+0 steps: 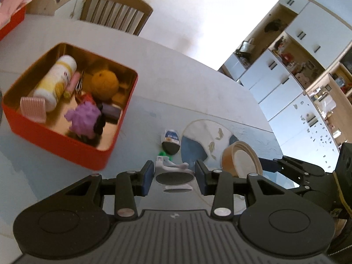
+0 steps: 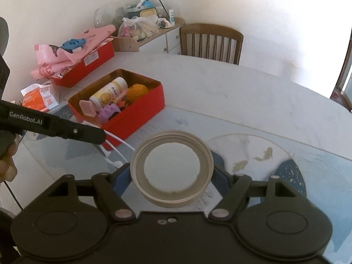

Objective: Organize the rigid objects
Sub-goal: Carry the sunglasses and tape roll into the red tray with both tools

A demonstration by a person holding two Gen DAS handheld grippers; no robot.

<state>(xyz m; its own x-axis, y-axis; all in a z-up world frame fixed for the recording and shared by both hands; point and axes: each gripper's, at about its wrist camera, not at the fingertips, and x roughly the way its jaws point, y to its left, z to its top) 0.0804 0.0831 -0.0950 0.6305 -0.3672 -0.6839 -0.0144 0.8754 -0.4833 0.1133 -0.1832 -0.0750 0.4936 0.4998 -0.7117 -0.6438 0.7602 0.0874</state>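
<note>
An open red tin box on the table holds a yellow-white bottle, an orange ball, a purple pom and a pink comb. My right gripper is shut on a round beige lid and holds it above the table; the lid also shows in the left wrist view. My left gripper is open low over a white hook-shaped piece. A small black-and-white pouch lies just beyond it.
A blue-and-white fish placemat lies on the table. A second red box with pink bags stands at the far left, with an orange packet near it. A wooden chair stands at the far edge. A white cable runs by the tin.
</note>
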